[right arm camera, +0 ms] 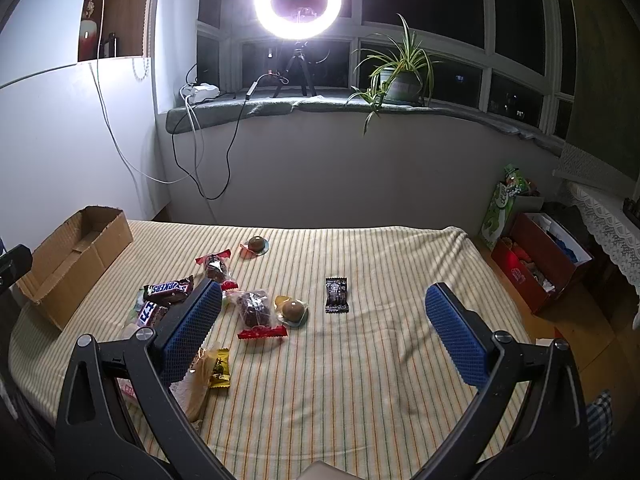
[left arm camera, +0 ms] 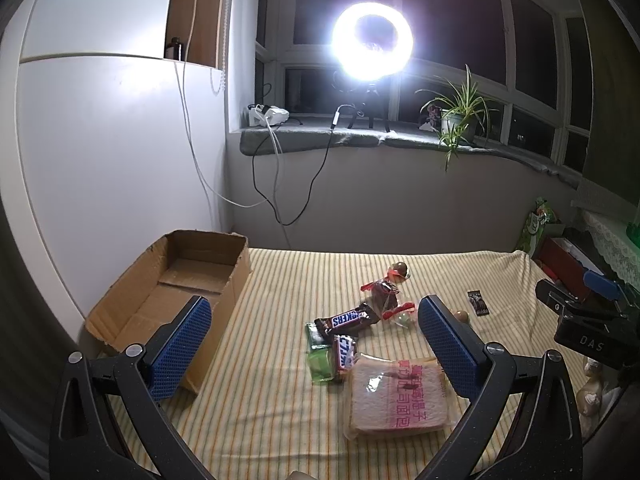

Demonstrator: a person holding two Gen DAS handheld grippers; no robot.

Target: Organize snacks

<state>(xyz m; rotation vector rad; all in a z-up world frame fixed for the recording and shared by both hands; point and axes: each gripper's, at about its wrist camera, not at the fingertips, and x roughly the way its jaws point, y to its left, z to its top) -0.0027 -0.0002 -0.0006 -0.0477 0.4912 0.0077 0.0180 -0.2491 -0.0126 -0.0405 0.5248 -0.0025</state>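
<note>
Snacks lie scattered on a striped cloth (right arm camera: 360, 360). Two Snickers bars (left arm camera: 347, 319) (right arm camera: 167, 288) sit mid-left, beside green packets (left arm camera: 322, 364) and a bagged bread slice (left arm camera: 396, 394). Red-ended wrapped cakes (right arm camera: 256, 310) (left arm camera: 384, 294), round brown sweets (right arm camera: 293, 309) (right arm camera: 256, 243), a small black packet (right arm camera: 337, 294) and a yellow candy (right arm camera: 219, 368) lie around them. An empty cardboard box (left arm camera: 176, 280) (right arm camera: 76, 256) stands at the left. My left gripper (left arm camera: 316, 344) hangs open above the Snickers and bread. My right gripper (right arm camera: 324, 332) is open above the cloth, right of the cakes.
A ring light (right arm camera: 298, 0) on a tripod and a potted plant (right arm camera: 400, 76) stand on the windowsill behind. Cables (right arm camera: 200, 152) hang down the wall. A red box (right arm camera: 540, 264) and green bags (right arm camera: 500, 212) sit on the floor to the right.
</note>
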